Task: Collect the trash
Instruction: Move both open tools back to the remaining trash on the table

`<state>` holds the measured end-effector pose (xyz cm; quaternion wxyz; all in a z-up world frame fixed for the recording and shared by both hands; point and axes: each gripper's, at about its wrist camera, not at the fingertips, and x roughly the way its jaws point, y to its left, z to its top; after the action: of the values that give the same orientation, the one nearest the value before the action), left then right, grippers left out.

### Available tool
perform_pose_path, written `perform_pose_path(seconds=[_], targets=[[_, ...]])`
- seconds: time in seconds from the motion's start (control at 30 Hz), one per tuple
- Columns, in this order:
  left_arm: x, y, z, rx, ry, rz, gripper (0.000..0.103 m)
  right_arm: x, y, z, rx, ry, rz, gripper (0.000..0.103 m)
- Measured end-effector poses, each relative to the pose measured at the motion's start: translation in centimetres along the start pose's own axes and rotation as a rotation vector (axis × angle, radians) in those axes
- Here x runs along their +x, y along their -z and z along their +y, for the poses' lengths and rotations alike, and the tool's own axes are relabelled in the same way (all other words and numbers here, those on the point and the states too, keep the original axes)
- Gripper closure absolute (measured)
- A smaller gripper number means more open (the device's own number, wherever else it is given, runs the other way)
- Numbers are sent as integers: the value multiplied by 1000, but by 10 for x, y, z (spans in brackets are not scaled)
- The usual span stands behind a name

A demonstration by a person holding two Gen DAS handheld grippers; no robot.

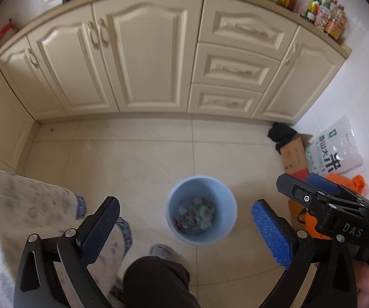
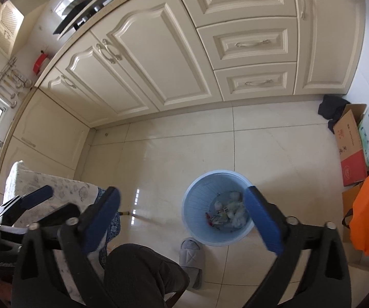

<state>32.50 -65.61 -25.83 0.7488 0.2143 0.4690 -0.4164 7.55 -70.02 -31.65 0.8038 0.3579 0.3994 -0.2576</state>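
Blue bin [image 1: 201, 233] upright (mouth up), trash [image 1: 196, 214] inside

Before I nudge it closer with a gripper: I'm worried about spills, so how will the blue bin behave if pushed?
The blue bin looks like thin plastic holding only a shallow layer of trash, so it is probably light. On the glossy tile floor it should slide easily. Pushed near the rim, it could tip rather than slide.
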Motion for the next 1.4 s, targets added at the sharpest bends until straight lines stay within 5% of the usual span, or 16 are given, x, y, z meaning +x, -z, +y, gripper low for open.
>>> perform_pose_path(seconds=[0.33,0.73,1.1,1.4], targets=[[-134,67,24,-53,-33,-217,1,-42,-1,53,-52,-35,-74,0],[-293,198,99,-234,-162,-433,1,-95,15,192,-253,-179,-164,0],[-410,328,137,-403,-300,-582,1,-125,65,329,-495,-323,-186,0],[-464,435,154,-542,-474,-654,1,-147,118,426,-710,-418,-211,0]])
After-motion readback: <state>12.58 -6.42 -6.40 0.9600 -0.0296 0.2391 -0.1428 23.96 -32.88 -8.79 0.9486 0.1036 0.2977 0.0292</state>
